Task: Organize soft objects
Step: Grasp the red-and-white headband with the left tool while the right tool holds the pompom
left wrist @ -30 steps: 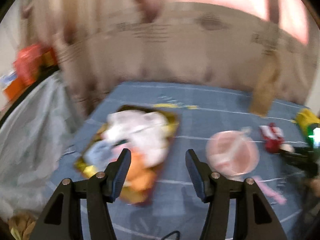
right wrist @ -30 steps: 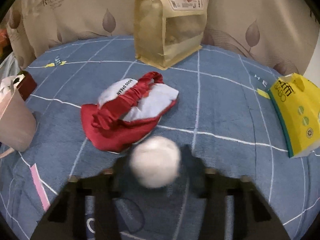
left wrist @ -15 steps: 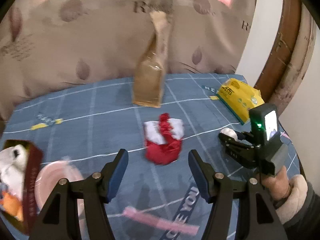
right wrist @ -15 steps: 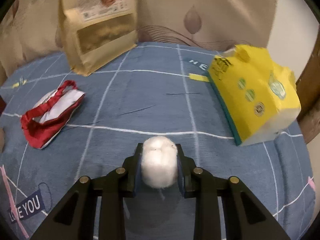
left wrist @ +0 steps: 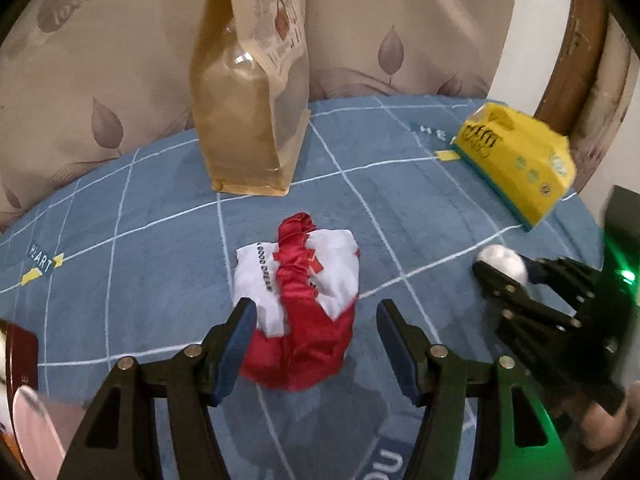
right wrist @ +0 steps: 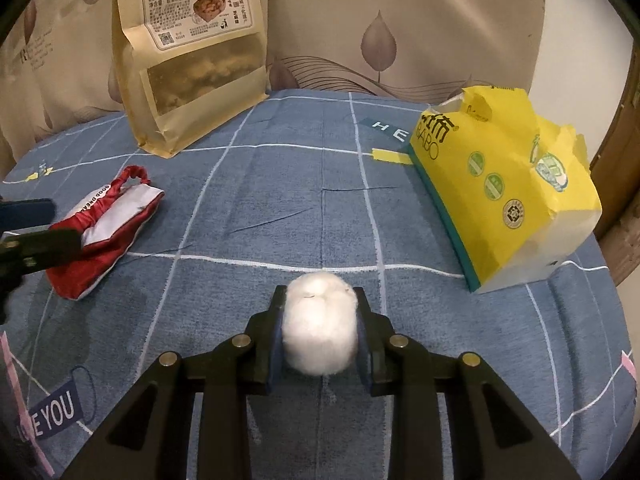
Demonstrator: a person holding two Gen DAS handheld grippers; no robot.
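Observation:
A red and white cloth pouch (left wrist: 304,280) lies crumpled on the blue checked blanket (left wrist: 160,248). My left gripper (left wrist: 316,308) hangs just above its near end, open, fingers on either side without touching. The right wrist view shows the pouch (right wrist: 104,224) at the left, with the left gripper (right wrist: 36,232) coming in at the edge. My right gripper (right wrist: 320,294) is shut on a white fluffy ball (right wrist: 320,328) above the blanket. From the left wrist view the right gripper (left wrist: 500,268) and its ball (left wrist: 502,262) sit to the right of the pouch.
A tall kraft snack bag (right wrist: 188,52) stands at the back. A torn yellow tissue pack (right wrist: 504,184) lies at the right. A dark red box (left wrist: 16,352) and a pink bowl (left wrist: 32,432) sit at the far left. A beige leaf-print fabric wall backs the blanket.
My left gripper swung right, away from the box of soft things and the pink bowl, and came down over the red pouch. My right gripper carried the ball rightwards, then held still.

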